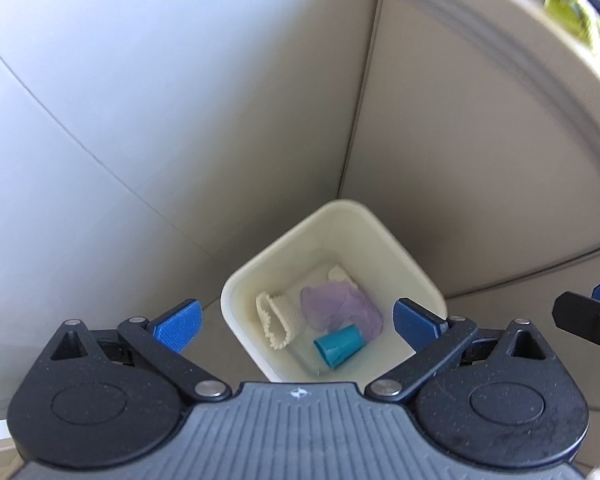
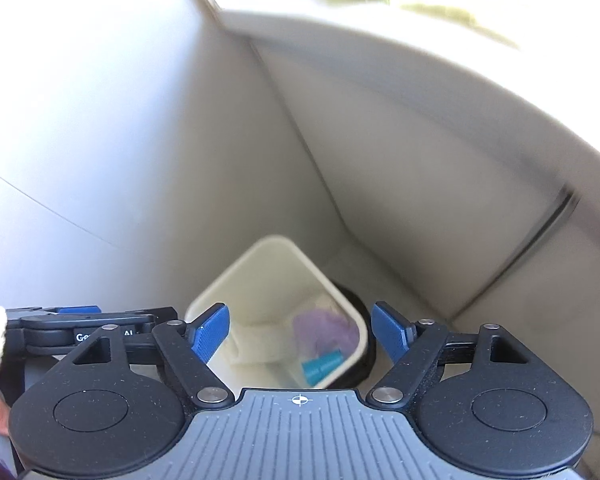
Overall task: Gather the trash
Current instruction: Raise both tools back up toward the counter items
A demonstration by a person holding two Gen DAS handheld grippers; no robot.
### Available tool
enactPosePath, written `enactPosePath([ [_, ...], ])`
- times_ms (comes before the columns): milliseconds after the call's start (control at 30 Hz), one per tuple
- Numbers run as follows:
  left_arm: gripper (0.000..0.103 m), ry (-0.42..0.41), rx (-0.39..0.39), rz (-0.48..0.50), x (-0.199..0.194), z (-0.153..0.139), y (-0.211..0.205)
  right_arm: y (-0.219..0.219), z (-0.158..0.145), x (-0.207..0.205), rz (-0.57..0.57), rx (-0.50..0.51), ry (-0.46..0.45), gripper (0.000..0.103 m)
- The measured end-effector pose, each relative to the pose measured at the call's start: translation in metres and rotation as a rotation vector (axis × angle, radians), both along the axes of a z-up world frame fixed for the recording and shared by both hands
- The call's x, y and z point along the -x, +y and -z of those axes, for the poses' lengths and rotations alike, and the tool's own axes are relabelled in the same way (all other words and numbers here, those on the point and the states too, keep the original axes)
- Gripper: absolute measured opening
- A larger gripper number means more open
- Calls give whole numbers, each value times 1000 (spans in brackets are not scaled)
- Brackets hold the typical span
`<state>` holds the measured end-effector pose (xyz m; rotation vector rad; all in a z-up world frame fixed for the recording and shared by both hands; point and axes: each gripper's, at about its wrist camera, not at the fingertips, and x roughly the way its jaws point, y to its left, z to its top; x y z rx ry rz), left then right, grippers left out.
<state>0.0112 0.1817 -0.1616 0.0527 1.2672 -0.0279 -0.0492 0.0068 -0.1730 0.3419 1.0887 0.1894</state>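
Two handheld grippers hang above a cream bin [image 1: 404, 256] tucked into the corner of pale walls. The left gripper [image 1: 296, 326] is spread wide with nothing between its blue pads [image 1: 178, 326], the bin showing between them. The right gripper [image 2: 300, 334] is likewise wide and bare. Inside the bin lie a teal cup [image 1: 339, 346] tipped on its side at 6 o'clock, a crumpled purple wrapper [image 1: 340, 308] near the centre, touching the cup, and a ridged cream paper liner [image 1: 278, 320] at 9 o'clock.
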Motion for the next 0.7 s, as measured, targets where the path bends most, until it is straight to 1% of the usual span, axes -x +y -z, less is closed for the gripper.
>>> enactPosePath([
  [167,102,-61,37,7,-8,-31,-7,-13,-29,5,22,8,-102,84],
  [300,102,-122,46,37,-18,-56,-21,-35,-54,1,44,31,-181,86],
  [367,102,-153,53,51,-22,-68,-29,-44,-62,-1,62,44,-216,89],
  [400,102,-167,57,59,-25,-74,-33,-55,-74,-3,72,50,-238,90],
  [567,102,-235,73,102,-43,-98,-56,-80,-99,-18,108,76,-310,91],
  [700,102,-281,83,144,-61,-115,-78,-101,-115,-38,126,106,-378,95],
])
